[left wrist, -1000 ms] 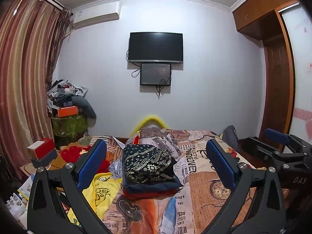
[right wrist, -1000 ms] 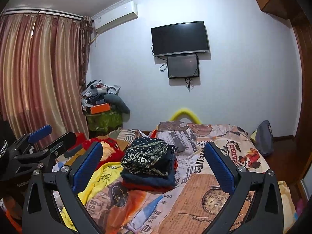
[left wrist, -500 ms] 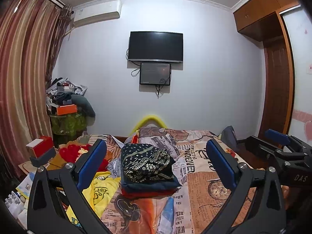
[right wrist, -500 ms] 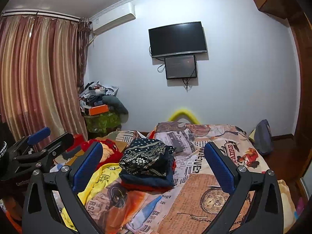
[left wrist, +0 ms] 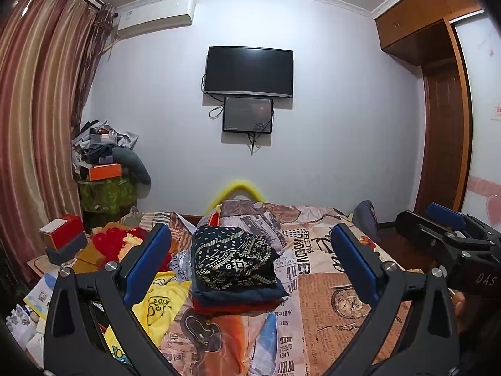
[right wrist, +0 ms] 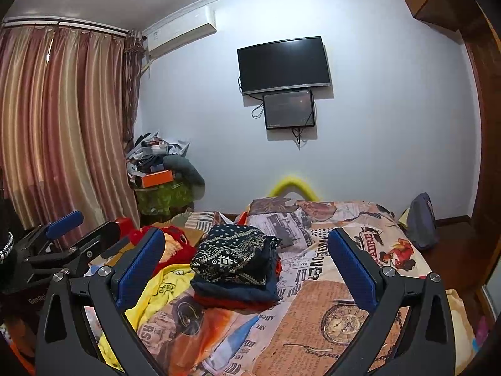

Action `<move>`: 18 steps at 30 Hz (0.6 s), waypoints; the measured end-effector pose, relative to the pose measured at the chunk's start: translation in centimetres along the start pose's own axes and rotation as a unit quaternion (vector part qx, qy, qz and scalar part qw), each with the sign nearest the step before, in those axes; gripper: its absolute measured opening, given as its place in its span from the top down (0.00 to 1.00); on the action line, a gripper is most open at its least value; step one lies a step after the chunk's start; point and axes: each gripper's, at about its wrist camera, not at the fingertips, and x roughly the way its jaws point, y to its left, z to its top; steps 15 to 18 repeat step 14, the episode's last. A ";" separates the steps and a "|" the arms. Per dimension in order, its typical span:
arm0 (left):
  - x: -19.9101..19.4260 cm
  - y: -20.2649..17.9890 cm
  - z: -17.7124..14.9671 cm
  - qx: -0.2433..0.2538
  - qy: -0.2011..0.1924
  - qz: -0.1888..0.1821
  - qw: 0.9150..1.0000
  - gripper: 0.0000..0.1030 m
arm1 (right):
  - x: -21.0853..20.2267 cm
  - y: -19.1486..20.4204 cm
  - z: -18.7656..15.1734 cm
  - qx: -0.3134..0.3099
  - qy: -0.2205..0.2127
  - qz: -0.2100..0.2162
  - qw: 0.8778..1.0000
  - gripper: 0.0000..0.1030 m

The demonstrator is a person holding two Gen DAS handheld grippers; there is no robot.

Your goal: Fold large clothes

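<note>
A stack of folded clothes (left wrist: 235,266) (right wrist: 235,269) rests mid-bed: a black patterned piece on top, navy under it, red at the bottom. A yellow garment (left wrist: 159,307) (right wrist: 162,285) lies crumpled to its left, with red fluffy clothing (left wrist: 116,241) (right wrist: 169,238) beyond it. My left gripper (left wrist: 252,269) is open, held above the near part of the bed, nothing between its blue pads. My right gripper (right wrist: 247,269) is also open and holds nothing. Each gripper shows at the edge of the other's view.
The bed carries a newspaper-print cover (left wrist: 328,297) (right wrist: 328,313). A cluttered pile with an orange box (left wrist: 105,170) stands by the striped curtains (right wrist: 62,125). A TV (left wrist: 249,72) hangs on the far wall. A dark bag (right wrist: 421,222) sits at the bed's right edge; a wardrobe (left wrist: 444,125) stands right.
Both wrist views have tilted slightly upward, so the bed and folded stack sit a little lower in frame. Both grippers stay open and hold nothing.
</note>
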 end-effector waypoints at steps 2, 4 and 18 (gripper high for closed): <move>0.0 0.0 -0.1 -0.002 0.001 0.000 1.000 0.00 | 0.0 0.0 0.0 -0.001 0.001 -0.001 1.000 0.00; 0.1 0.0 -0.1 -0.005 0.003 0.001 1.000 0.00 | 0.0 0.0 0.0 -0.001 0.001 -0.001 1.000 0.00; -0.2 -0.2 -0.4 0.000 0.007 -0.002 1.000 0.00 | 0.0 0.3 0.0 0.003 0.001 0.000 1.000 0.00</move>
